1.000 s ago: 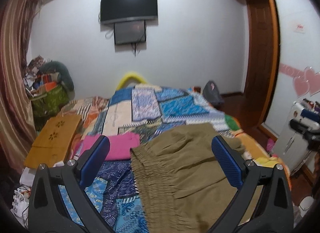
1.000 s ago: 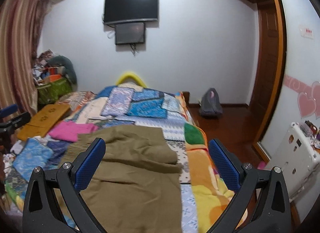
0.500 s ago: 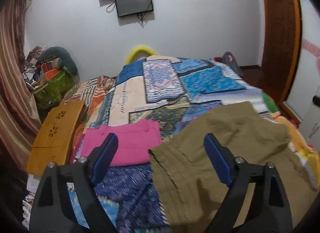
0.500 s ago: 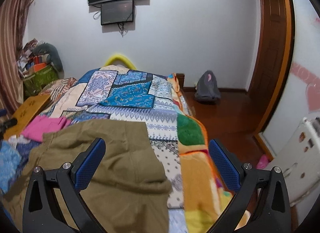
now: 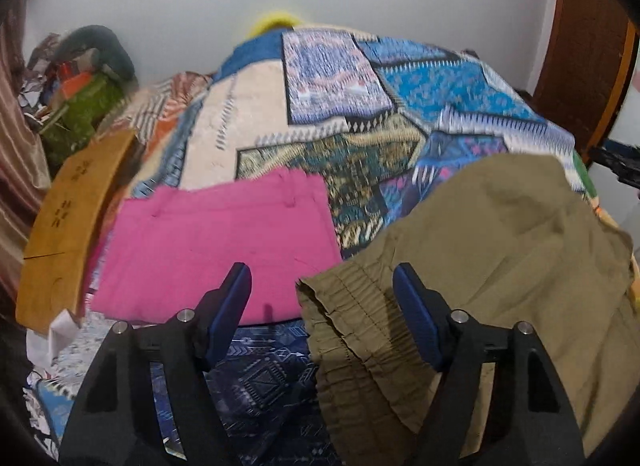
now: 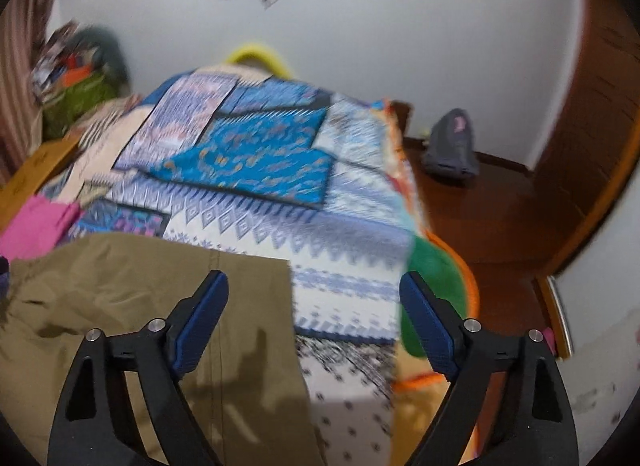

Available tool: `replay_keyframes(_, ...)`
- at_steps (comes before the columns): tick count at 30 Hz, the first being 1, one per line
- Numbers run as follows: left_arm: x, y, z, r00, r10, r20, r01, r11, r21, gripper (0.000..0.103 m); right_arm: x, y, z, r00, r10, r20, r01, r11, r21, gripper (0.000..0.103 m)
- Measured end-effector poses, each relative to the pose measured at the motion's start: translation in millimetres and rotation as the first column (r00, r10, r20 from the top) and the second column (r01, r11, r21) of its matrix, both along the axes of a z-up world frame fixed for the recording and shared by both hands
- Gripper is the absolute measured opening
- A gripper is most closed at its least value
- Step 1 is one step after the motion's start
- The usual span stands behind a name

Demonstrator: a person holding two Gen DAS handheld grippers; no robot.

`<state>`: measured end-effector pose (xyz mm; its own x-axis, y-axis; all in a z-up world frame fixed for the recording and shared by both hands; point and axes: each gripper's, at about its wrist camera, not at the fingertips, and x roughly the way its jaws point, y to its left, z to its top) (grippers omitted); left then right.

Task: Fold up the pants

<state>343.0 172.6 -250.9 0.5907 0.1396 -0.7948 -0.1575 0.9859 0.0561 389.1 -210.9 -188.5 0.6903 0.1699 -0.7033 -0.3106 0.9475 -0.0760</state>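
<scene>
olive-green cotton pants (image 5: 500, 250) lie spread on a bed covered by a blue patchwork quilt (image 5: 400, 105), their gathered elastic waistband (image 5: 352, 330) toward the left. the left gripper (image 5: 322, 286) hangs over that waistband corner; its blue-padded jaws are closing, the cloth edge between them, not yet pinched. the right gripper (image 6: 314, 294) hangs over the pants' far right edge (image 6: 280, 306); its jaws are closing too, one finger above the cloth, the other above the quilt. a folded pink garment (image 5: 216, 242) lies just beside the pants on the left.
</scene>
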Motion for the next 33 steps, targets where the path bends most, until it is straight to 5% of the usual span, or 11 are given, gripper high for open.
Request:
replay_keyframes(7,11,5,-26,0.999,-0.017,-0.041,0.016,0.999,-0.037,0.072,27,28,-29,0.984,0.140,-0.113,-0.144,0.989,-0.035,0.061)
replay_keyframes(10,17,7,-29,0.998,-0.040,-0.048,0.035,0.994,-0.102,0.052,37,34,-40,0.972,0.161,-0.172,-0.171,0.985,-0.041,0.057)
replay_keyframes(15,19,0,-28,0.998,-0.044,-0.042,0.041,0.997,-0.062,0.043,50,20,-41,0.959,0.157,-0.235,-0.147,0.987,0.059,0.057)
replay_keyframes(16,18,-1,-25,0.999,-0.042,-0.034,0.040,0.998,-0.037,0.037,48,19,-40,0.964,0.146,-0.222,-0.135,0.989,0.064,0.047)
replay_keyframes(17,17,-1,-22,0.999,-0.042,-0.026,0.041,0.999,-0.004,0.033,47,18,-38,0.967,0.143,-0.212,-0.131,0.989,0.068,0.023)
replay_keyframes(20,15,3,-14,0.999,-0.040,-0.010,0.041,0.999,0.003,0.029,49,19,-32,0.977,0.117,-0.179,-0.109,0.993,0.055,0.008)
replay_keyframes(23,16,5,-6,0.999,-0.037,0.002,0.037,0.998,0.044,0.023,51,22,-24,0.986,0.106,-0.131,-0.102,0.994,0.035,0.005)
replay_keyframes(24,17,7,-2,1.000,-0.029,0.012,0.028,0.998,0.060,0.011,52,24,-21,0.988,0.103,-0.115,-0.100,0.994,0.034,0.005)
replay_keyframes(28,24,18,7,1.000,0.009,0.029,-0.012,0.997,0.081,0.009,64,28,-12,0.994,0.072,-0.076,-0.069,0.997,0.039,0.004)
replay_keyframes(32,36,20,-3,0.998,0.061,-0.003,-0.059,0.975,0.216,0.000,73,37,-15,0.993,0.034,-0.113,-0.035,0.999,-0.004,0.004)
replay_keyframes(33,36,24,-3,0.998,0.058,-0.009,-0.055,0.979,0.194,0.000,70,38,-13,0.994,0.031,-0.107,-0.033,0.999,-0.014,0.005)
